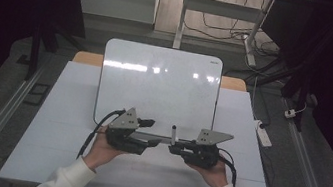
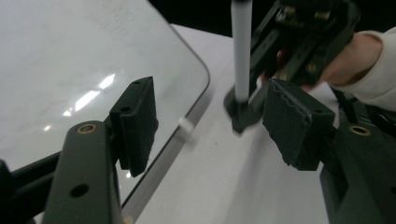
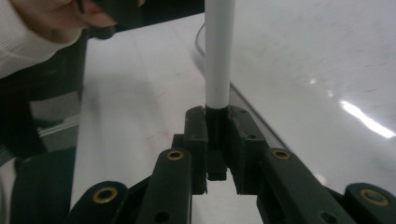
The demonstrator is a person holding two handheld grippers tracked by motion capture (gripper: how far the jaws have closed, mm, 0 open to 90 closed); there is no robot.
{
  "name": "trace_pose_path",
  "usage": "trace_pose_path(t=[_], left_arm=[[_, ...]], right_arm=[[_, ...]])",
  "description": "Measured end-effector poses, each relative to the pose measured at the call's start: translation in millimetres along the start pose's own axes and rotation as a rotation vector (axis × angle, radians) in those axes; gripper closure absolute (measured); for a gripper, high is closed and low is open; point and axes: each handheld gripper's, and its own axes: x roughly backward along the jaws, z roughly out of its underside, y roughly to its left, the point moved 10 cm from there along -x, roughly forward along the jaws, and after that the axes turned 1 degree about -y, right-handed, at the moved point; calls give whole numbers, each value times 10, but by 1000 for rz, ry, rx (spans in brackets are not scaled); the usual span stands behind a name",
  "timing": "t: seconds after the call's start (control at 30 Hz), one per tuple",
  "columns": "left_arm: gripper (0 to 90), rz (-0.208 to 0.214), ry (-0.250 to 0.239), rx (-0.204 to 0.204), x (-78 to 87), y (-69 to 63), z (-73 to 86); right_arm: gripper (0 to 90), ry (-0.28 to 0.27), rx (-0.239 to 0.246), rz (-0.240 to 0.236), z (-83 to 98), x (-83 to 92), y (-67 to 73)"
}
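Lying on a white table (image 1: 63, 158) — a whiteboard (image 1: 155, 86); right fingers (image 3: 217, 135) clamp a marker (image 3: 218, 56), left fingers (image 2: 299, 121) apart, empty.

marker (image 3: 218, 51) top cut off by frame edge, its black end hidden between tool pads (image 3: 195, 135)

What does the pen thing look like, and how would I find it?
Find the big whiteboard on the table. At its near edge, the right gripper is shut on a marker standing upright. It is the thin white stick with dark ends, unlike the chunky black grippers beside it.
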Motion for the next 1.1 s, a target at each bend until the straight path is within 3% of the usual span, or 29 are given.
trace_pose_path(t=[0.1, 0.2, 0.3, 0.33, 0.4, 0.47, 0.57, 0.67, 0.73, 0.83, 0.9, 1.03, 1.07, 1.1], left_arm=[[376, 45, -9, -13, -93, -52, -65], [450, 96, -21, -26, -140, -111, -104], [665, 112, -29, -47, -151, -136, -115], [757, 139, -37, -37, -147, -150, -125], [794, 185, -54, 1, -144, -166, -144], [808, 148, -66, 8, -139, -132, -164], [809, 104, -71, 40, -144, -76, -172], [809, 72, -66, 73, -182, -48, -170], [809, 59, -65, 94, -214, -53, -176], [809, 62, -68, 121, -256, -77, -192], [809, 64, -75, 141, -279, -85, -203], [796, 37, -84, 167, -285, -51, -224], [747, 3, -77, 163, -274, -35, -229], [627, -30, -69, 151, -245, -14, -230]], right_arm=[[779, 32, 13, -31, 39, -52, 55], [779, 59, 12, -60, 80, -84, 85], [779, 83, 19, -81, 115, -101, 109], [779, 90, 26, -85, 123, -103, 119], [770, 89, 29, -76, 122, -101, 125], [652, 65, 39, 10, 88, -78, 92], [542, -34, 61, 227, -15, 5, 104], [549, -55, 157, 438, -74, 62, 176], [607, -51, 184, 510, -102, 43, 217], [676, -29, 184, 597, -126, 1, 160], [773, -25, 172, 616, -144, -18, 114], [806, -23, 160, 642, -174, 11, 43], [807, -23, 162, 642, -183, 20, 41], [807, -28, 159, 641, -198, 32, 37]])
